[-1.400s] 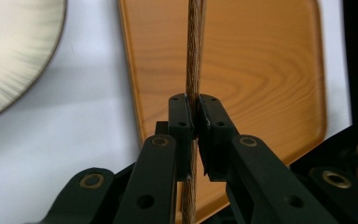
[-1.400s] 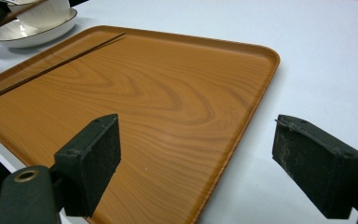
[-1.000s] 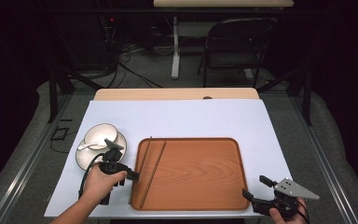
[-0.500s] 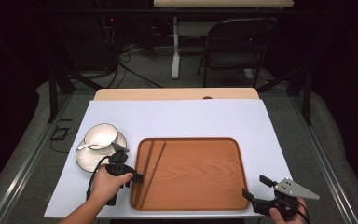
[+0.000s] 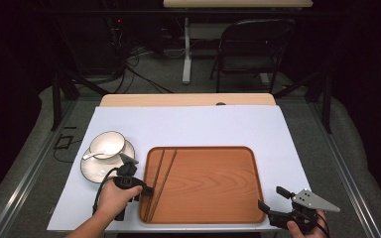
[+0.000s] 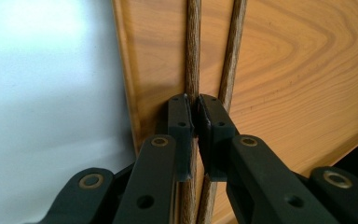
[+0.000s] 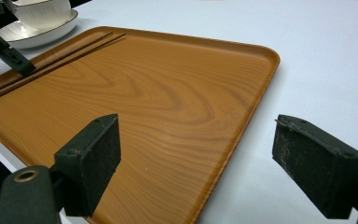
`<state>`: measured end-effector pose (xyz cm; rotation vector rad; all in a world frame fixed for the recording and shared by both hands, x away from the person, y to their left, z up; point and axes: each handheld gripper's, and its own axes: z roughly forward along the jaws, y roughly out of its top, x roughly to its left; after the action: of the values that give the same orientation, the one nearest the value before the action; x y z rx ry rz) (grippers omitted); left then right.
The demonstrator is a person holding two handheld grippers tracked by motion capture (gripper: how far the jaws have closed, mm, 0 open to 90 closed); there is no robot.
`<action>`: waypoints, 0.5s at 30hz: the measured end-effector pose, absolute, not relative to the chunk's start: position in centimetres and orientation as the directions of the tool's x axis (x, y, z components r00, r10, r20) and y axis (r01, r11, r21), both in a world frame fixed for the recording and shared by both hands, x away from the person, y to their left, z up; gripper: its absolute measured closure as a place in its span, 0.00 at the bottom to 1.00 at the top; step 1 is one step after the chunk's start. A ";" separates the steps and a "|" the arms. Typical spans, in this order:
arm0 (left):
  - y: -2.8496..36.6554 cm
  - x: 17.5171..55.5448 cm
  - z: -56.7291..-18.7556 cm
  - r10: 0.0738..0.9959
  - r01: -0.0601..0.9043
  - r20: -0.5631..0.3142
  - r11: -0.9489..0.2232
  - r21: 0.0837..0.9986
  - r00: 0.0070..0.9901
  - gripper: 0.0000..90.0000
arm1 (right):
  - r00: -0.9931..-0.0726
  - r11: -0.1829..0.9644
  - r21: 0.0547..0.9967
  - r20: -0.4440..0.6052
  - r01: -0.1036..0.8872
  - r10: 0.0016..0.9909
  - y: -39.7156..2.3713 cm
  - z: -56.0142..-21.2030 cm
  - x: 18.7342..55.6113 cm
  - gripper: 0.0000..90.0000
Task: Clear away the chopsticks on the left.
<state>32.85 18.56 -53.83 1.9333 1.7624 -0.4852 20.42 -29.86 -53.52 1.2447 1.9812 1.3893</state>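
Hovering low over the near left part of the wooden tray (image 5: pixel 208 183), the left gripper (image 5: pixel 148 190) has its fingers (image 6: pixel 179 119) pressed together, pad to pad, with only a hairline seam between them. Nothing shows inside that seam.

The pair of chopsticks (image 5: pixel 161 173) lies on the tray floor along its left rim, the two sticks nearly parallel and spreading a little toward the far end. In the left gripper view the left gripper (image 6: pixel 196 116) sits right over them. One chopstick (image 6: pixel 193 46) runs out from under the left finger, the other (image 6: pixel 233 46) from under the right finger. The closed tips sit above the narrow gap between the sticks. Whether they touch the wood I cannot tell.

My reading: closed fingers over the gap suit nudging or straightening the sticks more than a pick-up. A grasp would need the fingers parted around one or both sticks.

The right gripper (image 5: pixel 272 198) is parked at the tray's near right corner, fingers (image 7: pixel 91 154) wide apart and empty. It is likely just waiting, or ready to steady the tray (image 7: pixel 168 93).

A white cup (image 5: pixel 106 144) on its saucer (image 5: pixel 92 171) stands on the bench (image 5: pixel 203 124) just left of the tray, close behind the left hand. That is worth minding on any sweep to the left.
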 end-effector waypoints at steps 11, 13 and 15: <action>19.0 32.5 -53.0 0.837 0.988 -0.532 -0.060 0.141 0.126 0.89 | -0.514 0.104 0.898 0.147 0.427 0.845 -29.8 -53.5 20.4 0.16; 19.2 32.5 -52.5 0.838 0.986 -0.527 -0.070 0.149 0.139 0.86 | -0.514 0.102 0.899 0.148 0.427 0.845 -29.8 -53.5 20.4 0.16; 19.2 32.4 -52.0 0.848 0.981 -0.504 -0.085 0.177 0.165 0.82 | -0.513 0.102 0.898 0.148 0.428 0.845 -29.8 -53.5 20.4 0.16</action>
<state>32.37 19.20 -52.00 1.9783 1.7267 -0.3751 20.43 -29.82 -53.50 1.2429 1.9812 1.3890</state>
